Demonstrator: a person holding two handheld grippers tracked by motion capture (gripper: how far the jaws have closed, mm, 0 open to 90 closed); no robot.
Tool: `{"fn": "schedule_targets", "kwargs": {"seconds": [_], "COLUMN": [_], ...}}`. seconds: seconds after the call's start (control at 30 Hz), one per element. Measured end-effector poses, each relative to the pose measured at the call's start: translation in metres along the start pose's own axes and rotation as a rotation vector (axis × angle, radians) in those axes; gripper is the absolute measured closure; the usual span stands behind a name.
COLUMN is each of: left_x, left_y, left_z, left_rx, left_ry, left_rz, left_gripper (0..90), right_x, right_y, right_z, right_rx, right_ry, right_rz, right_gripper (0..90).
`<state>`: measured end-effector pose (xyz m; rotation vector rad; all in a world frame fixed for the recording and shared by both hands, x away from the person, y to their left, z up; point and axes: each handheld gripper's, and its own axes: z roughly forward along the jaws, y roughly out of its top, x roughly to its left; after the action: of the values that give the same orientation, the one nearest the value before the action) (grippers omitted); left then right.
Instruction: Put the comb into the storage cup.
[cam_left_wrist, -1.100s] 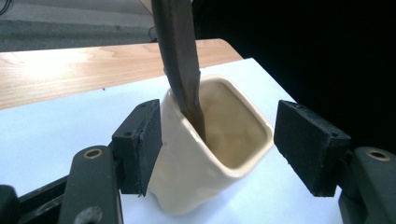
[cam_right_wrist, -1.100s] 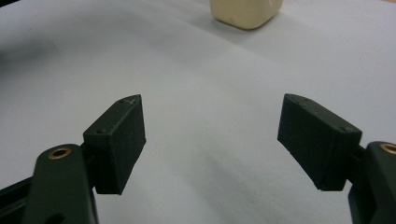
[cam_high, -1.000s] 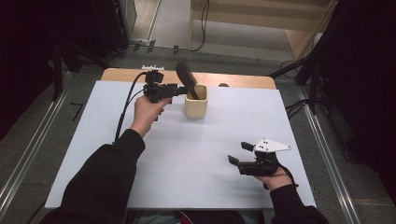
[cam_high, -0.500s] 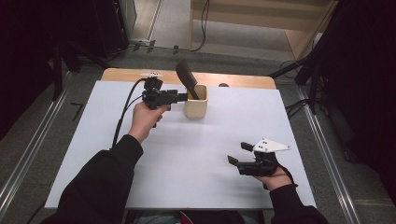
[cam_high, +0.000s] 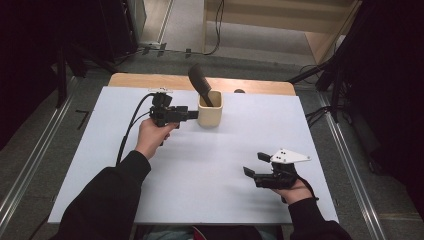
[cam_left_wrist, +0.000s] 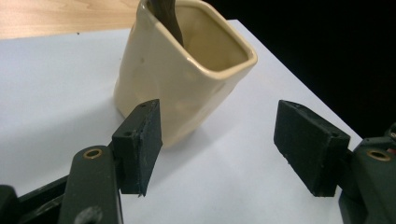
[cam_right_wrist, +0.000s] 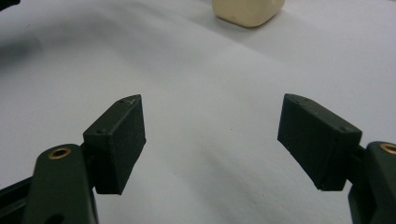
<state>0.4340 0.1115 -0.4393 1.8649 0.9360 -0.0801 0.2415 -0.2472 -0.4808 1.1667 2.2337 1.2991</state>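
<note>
A cream ceramic cup (cam_high: 210, 109) stands upright at the back middle of the white table (cam_high: 100, 150). A dark utensil (cam_high: 200, 83) leans out of it toward the back left. My left gripper (cam_high: 191, 115) is open and points at the cup's left side, just short of it. In the left gripper view the cup (cam_left_wrist: 182, 70) stands just beyond the spread jaws, with the utensil (cam_left_wrist: 169, 18) inside it. My right gripper (cam_high: 254, 164) rests open near the front right, nothing between its fingers. In the right gripper view the cup's base (cam_right_wrist: 247, 10) is far ahead.
A wooden strip (cam_high: 150, 80) runs along the table's back edge. A black cable (cam_high: 131, 125) trails from the left gripper over the table. Metal rails (cam_high: 30, 165) flank the table, and the right edge (cam_high: 320, 150) is near the right hand.
My left gripper has drawn back from over the cup, down and toward the person. It is now level with the cup's left side. The right gripper has not moved.
</note>
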Motion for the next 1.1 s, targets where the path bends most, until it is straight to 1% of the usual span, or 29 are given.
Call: {"fn": "schedule_targets", "kwargs": {"seconds": [0.03, 0.07, 0.1, 0.17, 0.3, 0.37, 0.43, 0.5, 0.6, 0.83, 0.9, 0.97, 1.03, 1.1], "left_x": [0.0, -0.001, -0.002, -0.002, -0.006, -0.008, -0.01, -0.012, -0.016, -0.02, -0.022, -0.024, -0.026, -0.028], "left_y": [-0.001, -0.002, -0.004, -0.005, -0.008, -0.01, -0.012, -0.014, -0.017, -0.026, -0.028, -0.03, -0.033, -0.035], "left_z": [-0.001, -0.001, -0.003, -0.005, -0.009, -0.012, -0.013, -0.015, -0.018, -0.022, -0.023, -0.024, -0.025, -0.027], "left_rx": [0.009, 0.014, 0.012, 0.011, 0.0, 0.006, 0.006, 0.006, 0.01, 0.02, 0.032, 0.031, 0.032, 0.036], "left_ry": [-0.002, 0.006, 0.005, -0.009, -0.019, -0.027, -0.027, -0.036, -0.036, -0.039, -0.036, -0.036, -0.044, -0.04], "left_rz": [0.005, 0.011, 0.015, 0.01, 0.007, 0.007, 0.017, 0.013, 0.02, 0.01, 0.015, 0.022, 0.017, 0.026], "left_gripper": [33.1, 33.0, 33.0, 32.9, 32.0, 32.0, 31.9, 31.9, 31.9, 31.9, 31.9, 31.9, 31.8, 31.9], "right_x": [0.0, 0.0, 0.0, 0.0, 0.0, 0.0, 0.0, 0.0, 0.0, 0.0, 0.0, 0.0, 0.0, 0.0], "right_y": [0.0, 0.0, 0.0, 0.0, 0.0, 0.0, 0.0, -0.001, -0.001, -0.001, -0.001, -0.001, -0.001, -0.001], "right_z": [0.0, 0.0, 0.0, 0.0, 0.0, 0.0, 0.0, 0.0, 0.001, 0.001, 0.001, 0.001, 0.001, 0.001], "right_rx": [0.001, 0.002, 0.001, 0.002, 0.005, 0.008, 0.008, 0.012, 0.014, 0.017, 0.017, 0.016, 0.017, 0.018], "right_ry": [-0.001, -0.002, -0.001, -0.002, 0.0, 0.002, 0.001, 0.003, 0.002, 0.001, 0.001, 0.002, 0.002, 0.001], "right_rz": [0.0, 0.0, 0.0, 0.001, -0.001, 0.001, 0.002, 0.003, 0.002, 0.002, 0.003, 0.001, 0.002, 0.0], "right_gripper": [21.5, 21.4, 21.5, 21.5, 21.5, 21.5, 21.5, 21.5, 21.5, 21.5, 21.5, 21.5, 21.5, 21.5]}}
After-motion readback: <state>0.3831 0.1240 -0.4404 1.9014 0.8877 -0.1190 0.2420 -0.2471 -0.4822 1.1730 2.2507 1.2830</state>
